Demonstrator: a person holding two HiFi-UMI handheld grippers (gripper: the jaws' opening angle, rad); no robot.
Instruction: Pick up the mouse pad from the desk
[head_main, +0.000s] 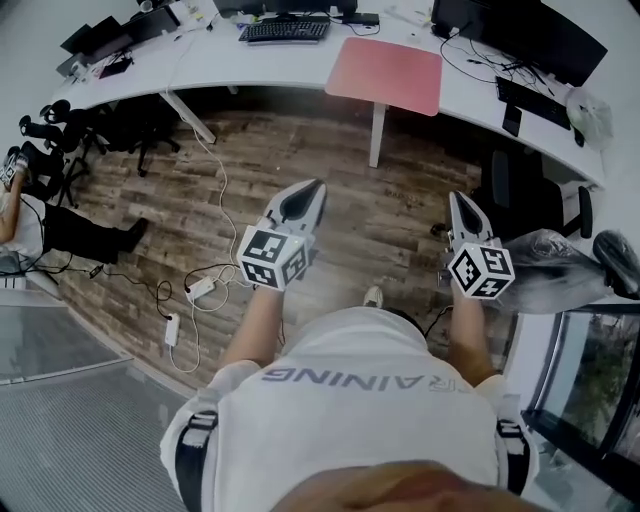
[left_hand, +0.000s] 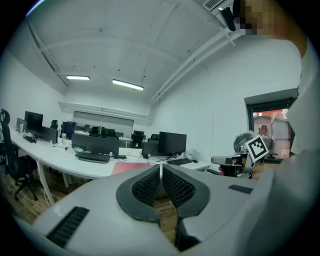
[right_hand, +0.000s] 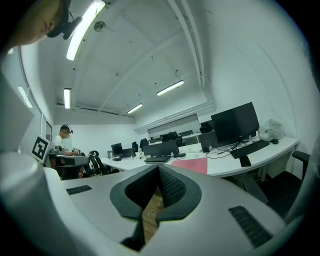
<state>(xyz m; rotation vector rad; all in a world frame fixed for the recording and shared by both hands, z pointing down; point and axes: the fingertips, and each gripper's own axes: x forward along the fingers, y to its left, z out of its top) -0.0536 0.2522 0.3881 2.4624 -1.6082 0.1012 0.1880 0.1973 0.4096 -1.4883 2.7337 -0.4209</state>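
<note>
A pink mouse pad (head_main: 387, 74) lies flat on the white desk (head_main: 270, 66), its near edge overhanging the desk front; it shows as a pink strip (left_hand: 129, 167) in the left gripper view and a pink patch (right_hand: 194, 165) in the right gripper view. My left gripper (head_main: 309, 188) is shut and empty, held over the wooden floor well short of the desk. My right gripper (head_main: 459, 200) is also shut and empty, level with it on the right. Both point roughly level toward the desk (left_hand: 80, 165).
A black keyboard (head_main: 285, 30) sits left of the pad, monitors (head_main: 535, 30) and cables right of it. A desk leg (head_main: 377, 135) stands below the pad. Black chairs (head_main: 545, 195) are at right, power strips and cords (head_main: 195, 290) on the floor at left. A seated person (right_hand: 64, 137) is far left.
</note>
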